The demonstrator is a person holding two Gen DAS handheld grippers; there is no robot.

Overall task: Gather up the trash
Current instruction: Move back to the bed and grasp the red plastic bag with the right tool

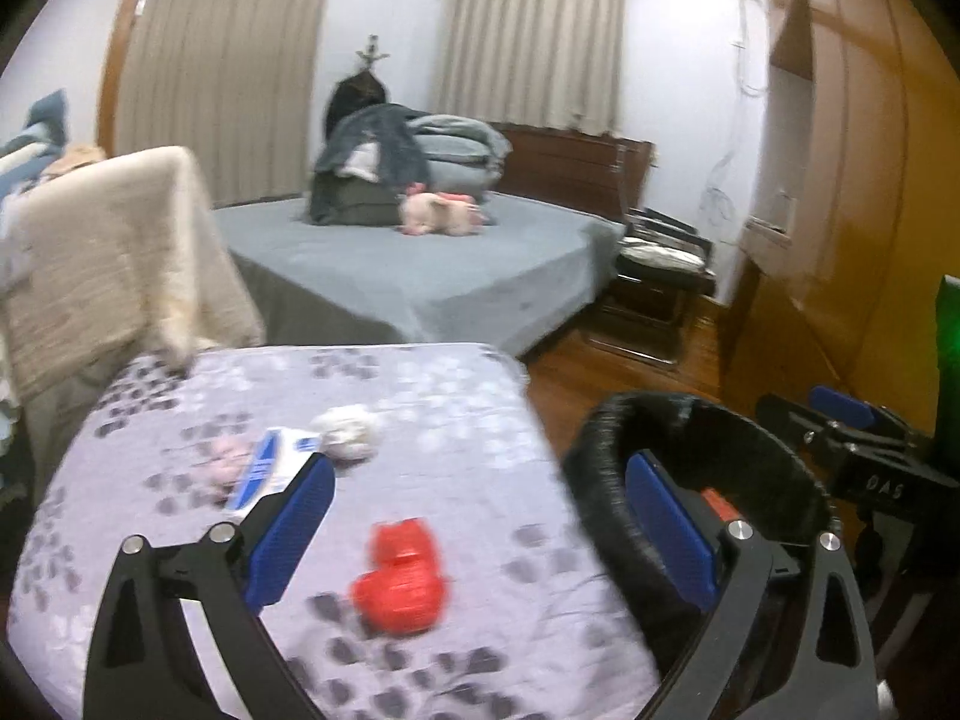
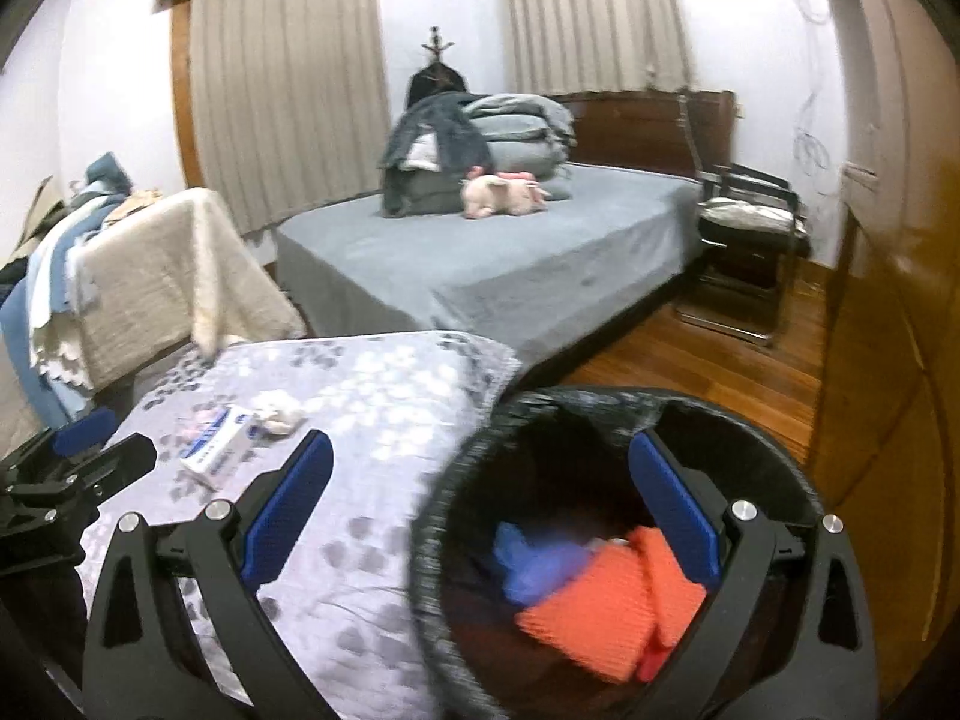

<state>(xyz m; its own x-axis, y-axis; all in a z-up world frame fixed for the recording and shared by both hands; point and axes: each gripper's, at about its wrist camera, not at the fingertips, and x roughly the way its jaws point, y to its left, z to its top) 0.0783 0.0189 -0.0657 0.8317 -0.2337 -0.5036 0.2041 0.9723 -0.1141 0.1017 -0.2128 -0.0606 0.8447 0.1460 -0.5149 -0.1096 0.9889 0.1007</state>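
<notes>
Surface: floral quilt (image 1: 420,408), bedroom behind.
Left gripper (image 1: 480,531): jaws wide, empty.
Right gripper (image 2: 480,516): jaws wide, empty.
Trash on quilt: red wrapper (image 1: 401,585), white wad (image 1: 351,433), blue-white box (image 1: 273,471).
Bin (image 2: 456,516): beside quilt, holds orange and blue scraps.

Trash on the floral bedspread and in the black bin

A crumpled red wrapper (image 1: 399,585) lies nearest on the spread; farther back a white-and-blue carton (image 1: 270,471) lies flat just beside a crumpled white paper ball (image 1: 351,432). The round black bin (image 2: 606,414) beside the bed holds an orange piece (image 2: 606,600) and a blue one (image 2: 534,564).
</notes>
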